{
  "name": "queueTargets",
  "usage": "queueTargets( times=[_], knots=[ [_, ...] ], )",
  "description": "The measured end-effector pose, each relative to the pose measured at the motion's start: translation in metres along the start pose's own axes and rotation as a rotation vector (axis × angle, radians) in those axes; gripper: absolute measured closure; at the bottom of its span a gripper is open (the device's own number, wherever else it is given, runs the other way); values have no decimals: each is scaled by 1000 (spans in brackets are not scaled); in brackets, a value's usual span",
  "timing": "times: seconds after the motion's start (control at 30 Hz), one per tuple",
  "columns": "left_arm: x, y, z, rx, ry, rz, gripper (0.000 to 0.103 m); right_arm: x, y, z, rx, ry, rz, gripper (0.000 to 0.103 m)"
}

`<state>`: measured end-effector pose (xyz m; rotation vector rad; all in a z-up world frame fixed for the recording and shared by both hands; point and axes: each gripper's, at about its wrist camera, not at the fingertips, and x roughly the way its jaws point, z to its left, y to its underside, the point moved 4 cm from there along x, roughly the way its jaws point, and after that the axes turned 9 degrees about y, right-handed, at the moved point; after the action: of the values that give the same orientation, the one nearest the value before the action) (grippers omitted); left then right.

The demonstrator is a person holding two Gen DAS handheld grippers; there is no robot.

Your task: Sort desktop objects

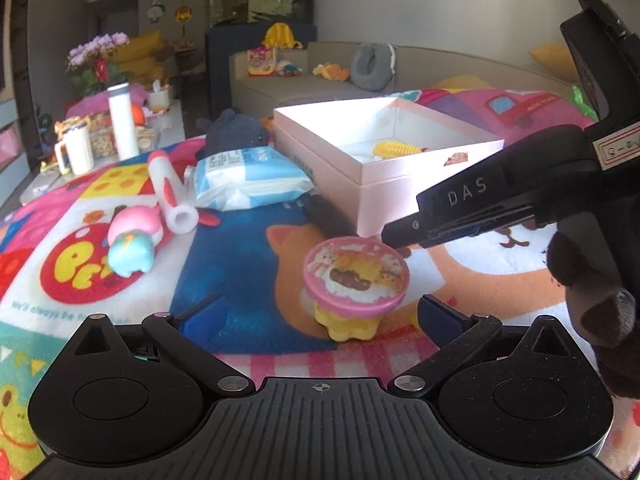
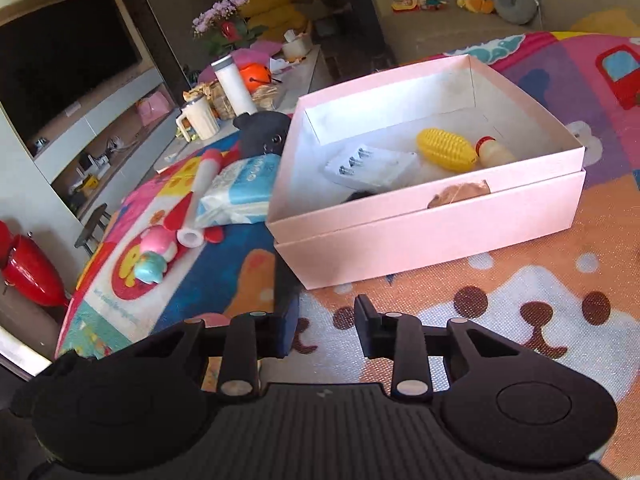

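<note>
Left gripper [image 1: 320, 312] hovering spread wide, empty, pink-lidded toy cup [image 1: 354, 286] standing between fingers on colourful mat [image 1: 232, 280]. Right gripper [image 2: 326, 326] parted, empty, near pink box [image 2: 420, 232]. Yellow corn toy [image 2: 446, 148] lying inside box.

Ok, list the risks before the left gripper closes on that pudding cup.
1. The pudding cup has a wide pink lid over a narrower yellow base; the open left gripper sits low at the base, so it may tip.
2. The right gripper hangs just behind the cup's lid and could collide.
3. The pink box already holds a toy corn and small bottle; dropping in could knock them.
</note>
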<state>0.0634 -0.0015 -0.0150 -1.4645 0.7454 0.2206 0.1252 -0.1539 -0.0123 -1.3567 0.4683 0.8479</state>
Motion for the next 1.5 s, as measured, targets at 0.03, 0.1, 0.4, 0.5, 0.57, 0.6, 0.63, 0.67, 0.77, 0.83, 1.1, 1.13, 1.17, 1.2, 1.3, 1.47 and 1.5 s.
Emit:
queueTargets(
  times=[0.03, 0.1, 0.4, 0.5, 0.57, 0.6, 0.63, 0.67, 0.77, 0.83, 1.1, 1.13, 1.17, 1.2, 1.3, 1.47, 1.5],
  knots=[
    [3, -1, 2, 26, -56, 9, 0, 2, 1, 2, -7, -4, 0, 73],
    [1, -3, 12, 48, -150, 7, 0, 5, 1, 5, -11, -22, 2, 73],
    [-14, 10, 69, -127, -266, 34, 0, 22, -1, 42, -144, 13, -30, 73],
    [-20, 12, 72, -157, -262, 11, 0, 18, 3, 46, -201, 59, -40, 83],
    [-20, 12, 71, -149, -266, 14, 0, 11, 10, 45, -238, 67, -41, 86],
    [-19, 12, 70, -144, -267, 15, 0, 7, 13, 43, -251, 66, -37, 86],
    [-19, 12, 70, -145, -266, 19, 0, 2, 17, 41, -263, 65, -32, 86],
    [-17, 13, 71, -151, -267, 25, 0, -5, 22, 36, -278, 61, -26, 86],
    [-14, 13, 76, -191, -269, 32, 0, -26, 39, 21, -303, 56, -10, 86],
    [-14, 14, 80, -219, -272, 36, 0, -39, 48, 9, -320, 71, -9, 87],
    [-16, 15, 80, -223, -298, 37, 0, -61, 62, -34, -348, 234, -51, 48],
    [-16, 15, 79, -222, -298, 38, 0, -60, 59, -40, -336, 259, -58, 45],
    [-16, 15, 79, -222, -298, 40, 0, -59, 57, -46, -325, 298, -71, 42],
    [-15, 15, 80, -224, -297, 42, 0, -58, 55, -51, -317, 347, -87, 40],
    [-16, 15, 80, -227, -295, 43, 0, -59, 48, -61, -285, 396, -118, 40],
    [-15, 16, 81, -231, -290, 47, 0, -63, 48, -46, -253, 249, -103, 39],
    [-15, 16, 81, -235, -288, 47, 0, -61, 48, -42, -267, 245, -100, 38]
  ],
)
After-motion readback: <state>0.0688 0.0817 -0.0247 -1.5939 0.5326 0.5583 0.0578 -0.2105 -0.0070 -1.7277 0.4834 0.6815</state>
